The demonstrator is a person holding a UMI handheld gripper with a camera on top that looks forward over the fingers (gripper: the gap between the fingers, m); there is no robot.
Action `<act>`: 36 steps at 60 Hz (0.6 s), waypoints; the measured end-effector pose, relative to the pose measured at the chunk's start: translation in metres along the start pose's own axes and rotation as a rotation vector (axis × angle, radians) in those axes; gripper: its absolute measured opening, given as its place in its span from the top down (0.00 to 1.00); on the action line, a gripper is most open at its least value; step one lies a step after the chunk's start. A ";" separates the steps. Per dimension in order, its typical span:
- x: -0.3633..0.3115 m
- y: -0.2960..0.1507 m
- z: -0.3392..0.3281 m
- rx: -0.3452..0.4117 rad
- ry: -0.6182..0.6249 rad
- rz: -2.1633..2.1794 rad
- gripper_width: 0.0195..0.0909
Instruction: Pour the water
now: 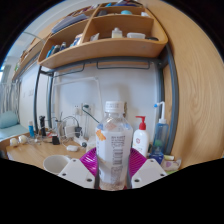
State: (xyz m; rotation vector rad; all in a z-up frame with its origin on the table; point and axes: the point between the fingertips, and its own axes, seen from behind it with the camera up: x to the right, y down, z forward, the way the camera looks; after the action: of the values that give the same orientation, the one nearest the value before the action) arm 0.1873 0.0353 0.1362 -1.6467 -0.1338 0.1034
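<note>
A clear plastic water bottle with a white cap and a printed label stands upright between my fingers. My gripper is shut on the bottle, its magenta pads pressing on both sides of the lower body. The bottle looks lifted above the wooden desk. A white cup sits on the desk to the left of the fingers.
A white pump bottle and a blue-capped spray bottle stand to the right. Small bottles and clutter line the desk's far left. A wooden shelf with jars hangs overhead on the wall.
</note>
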 end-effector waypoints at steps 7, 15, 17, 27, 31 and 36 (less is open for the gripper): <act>0.001 0.012 0.006 -0.011 -0.004 0.038 0.76; 0.000 0.035 0.011 -0.046 -0.010 0.049 0.75; 0.001 0.031 0.011 -0.023 -0.012 0.047 0.75; 0.000 0.032 0.010 -0.027 -0.005 0.030 0.75; 0.000 0.032 0.010 -0.025 -0.001 0.019 0.69; 0.001 0.033 0.010 -0.035 0.011 0.009 0.61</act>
State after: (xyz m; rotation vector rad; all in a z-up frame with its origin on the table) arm 0.1873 0.0428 0.1028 -1.6824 -0.1205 0.0997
